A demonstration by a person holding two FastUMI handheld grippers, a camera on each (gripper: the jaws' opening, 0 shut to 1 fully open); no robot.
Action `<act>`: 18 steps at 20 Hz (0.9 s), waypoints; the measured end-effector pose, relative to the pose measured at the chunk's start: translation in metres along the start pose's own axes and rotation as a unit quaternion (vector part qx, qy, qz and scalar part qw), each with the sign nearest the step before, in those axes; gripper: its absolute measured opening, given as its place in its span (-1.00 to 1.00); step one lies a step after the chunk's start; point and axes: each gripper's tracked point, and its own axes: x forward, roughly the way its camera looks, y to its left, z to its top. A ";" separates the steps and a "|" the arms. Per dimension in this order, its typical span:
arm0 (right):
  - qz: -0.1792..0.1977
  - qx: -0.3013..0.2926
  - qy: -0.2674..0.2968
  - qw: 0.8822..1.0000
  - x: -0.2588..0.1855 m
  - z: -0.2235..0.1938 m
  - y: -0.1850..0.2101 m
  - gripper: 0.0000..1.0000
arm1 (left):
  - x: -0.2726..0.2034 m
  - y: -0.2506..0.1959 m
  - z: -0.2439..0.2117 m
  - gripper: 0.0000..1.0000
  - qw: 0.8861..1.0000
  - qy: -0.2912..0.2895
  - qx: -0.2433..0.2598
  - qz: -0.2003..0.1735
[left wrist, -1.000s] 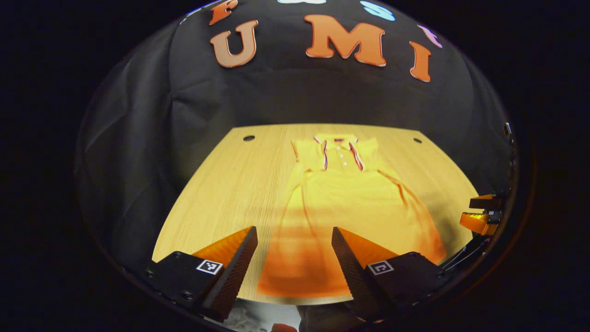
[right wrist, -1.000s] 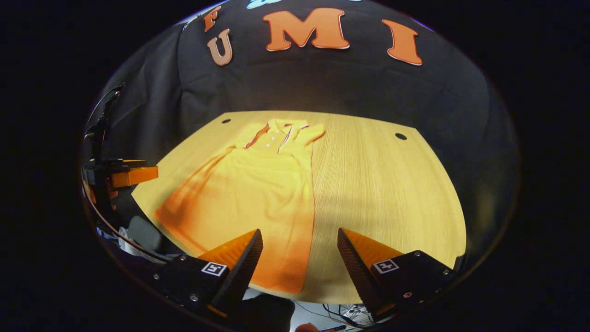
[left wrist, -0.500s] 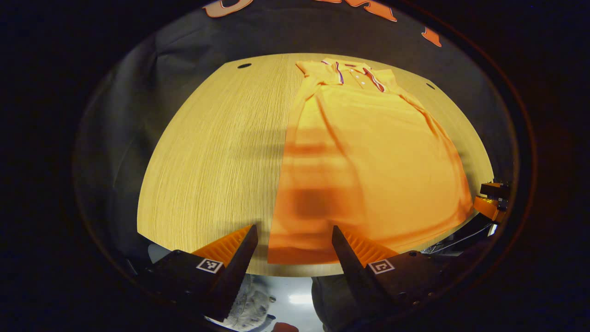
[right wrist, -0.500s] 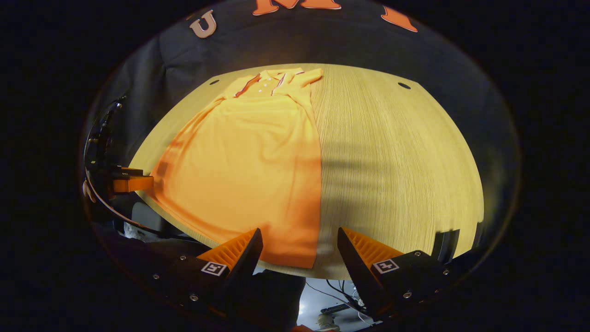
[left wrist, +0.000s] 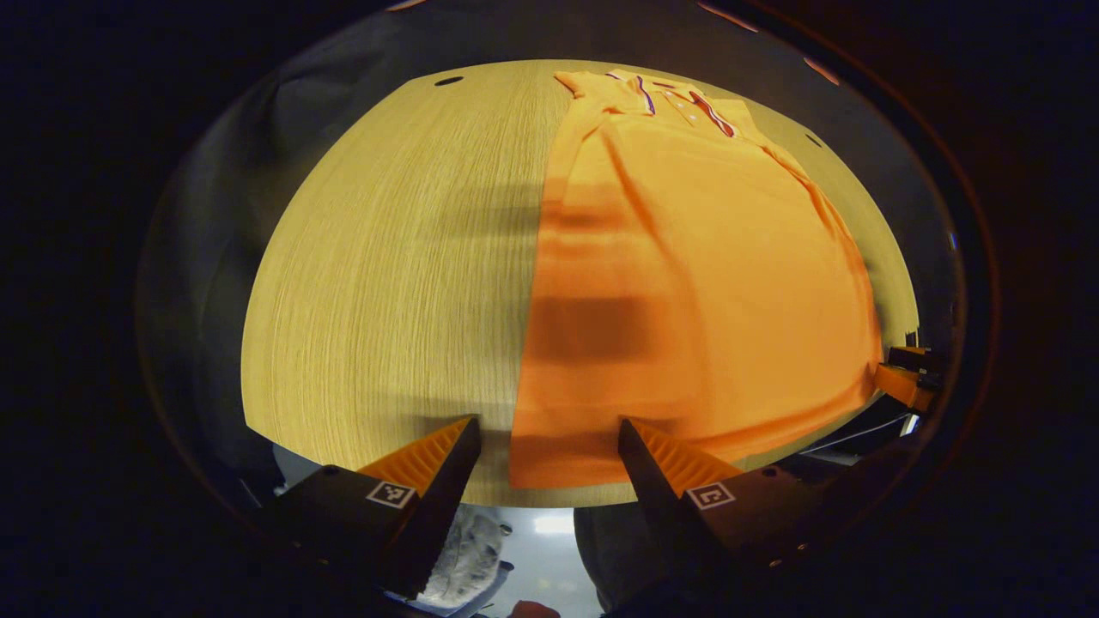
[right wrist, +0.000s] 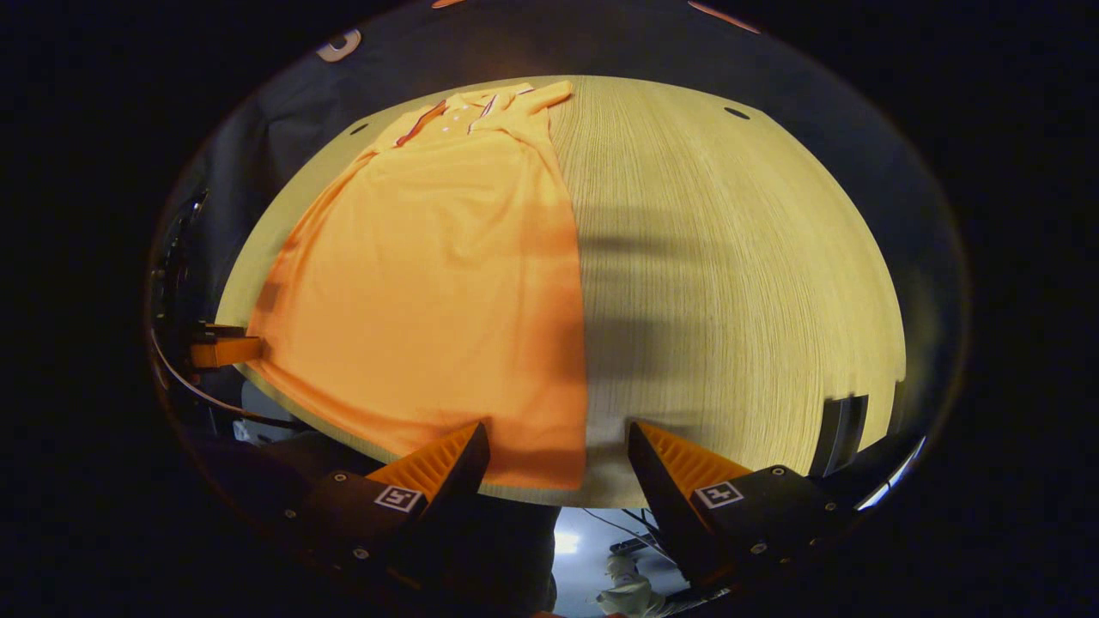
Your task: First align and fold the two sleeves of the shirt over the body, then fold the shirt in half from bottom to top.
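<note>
shirt [left wrist: 687, 257] is the landmark: an orange polo lying flat on the wooden table [left wrist: 386, 257], collar at the far end, hem along the near table edge. its sleeves are already folded in over the body, so the long sides run as fairly straight lines from collar to hem.

in the left gripper view, the left gripper [left wrist: 549, 433] hovers at the shirt's near left hem corner, jaws spread wide and holding nothing, the corner lying in the gap between the fingers; whether they touch the cloth i cannot tell. left of the shirt's long edge, bare wood runs out to the table's curved rim, with a small dark hole [left wrist: 447, 81] near the far corner. at the shirt's opposite hem corner the other gripper shows small at the table edge.

in the right gripper view, the right gripper [right wrist: 558, 433] sits at the shirt's [right wrist: 429, 257] near right hem corner, likewise released and wide, with the corner between its fingers. right of the shirt lies a broad stretch of bare table [right wrist: 730, 257], crossed by faint shadow bands, and another hole [right wrist: 736, 112] near the far rim. the left gripper [right wrist: 225, 350] shows just beside the shirt's far hem corner. beyond the near table edge, below the hem, some floor clutter is too blurred to tell.
</note>
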 end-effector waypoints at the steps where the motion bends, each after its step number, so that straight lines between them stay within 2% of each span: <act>1: 0.000 -0.008 0.003 1.000 0.001 0.001 0.001 0.99 | 0.001 0.000 0.002 0.97 1.000 0.008 0.003 -0.001; 7: -0.004 -0.083 0.064 0.995 0.003 -0.004 0.015 0.95 | 0.003 -0.003 0.005 0.98 0.999 0.038 -0.002 0.002; 8: -0.001 -0.086 0.066 0.994 0.004 -0.004 0.017 0.89 | 0.002 -0.003 0.004 1.00 0.999 0.038 0.000 0.001; 9: 0.000 -0.088 0.068 0.994 0.003 0.000 0.019 0.63 | 0.003 -0.003 0.005 0.98 0.999 0.042 0.000 0.002; 10: 0.001 -0.088 0.070 0.994 0.005 0.001 0.019 0.55 | 0.002 -0.005 0.005 0.96 0.999 0.046 -0.006 0.001; 11: 0.002 -0.076 0.067 0.995 0.006 0.006 0.018 0.41 | 0.004 -0.008 0.007 0.87 0.999 0.048 -0.007 0.001; 12: 0.002 -0.052 0.064 0.997 0.008 0.009 0.017 -0.07 | 0.004 -0.013 0.008 0.71 0.999 0.046 -0.005 0.000; 13: 0.006 -0.023 0.064 0.998 0.009 0.012 0.017 -0.28 | 0.003 -0.018 0.010 0.18 0.999 0.046 0.005 -0.003; 14: 0.015 -0.002 0.065 0.998 0.009 0.013 0.018 -0.61 | 0.003 -0.024 0.012 -0.23 0.999 0.042 0.013 -0.005; 15: 0.022 0.023 0.063 0.997 0.010 0.015 0.017 -0.66 | 0.003 -0.025 0.011 -0.64 0.999 0.044 0.020 0.000; 16: 0.034 0.053 0.058 0.996 0.012 0.016 0.020 -0.84 | 0.001 -0.027 0.009 -0.81 0.999 0.043 0.030 -0.004; 17: 0.049 0.075 0.059 0.994 0.013 0.016 0.023 -0.96 | 0.001 -0.029 0.008 -0.84 0.999 0.045 0.029 -0.009; 18: 0.060 0.097 0.059 0.992 0.013 0.016 0.025 -0.99 | -0.005 -0.031 0.010 -0.87 0.999 0.035 0.018 -0.018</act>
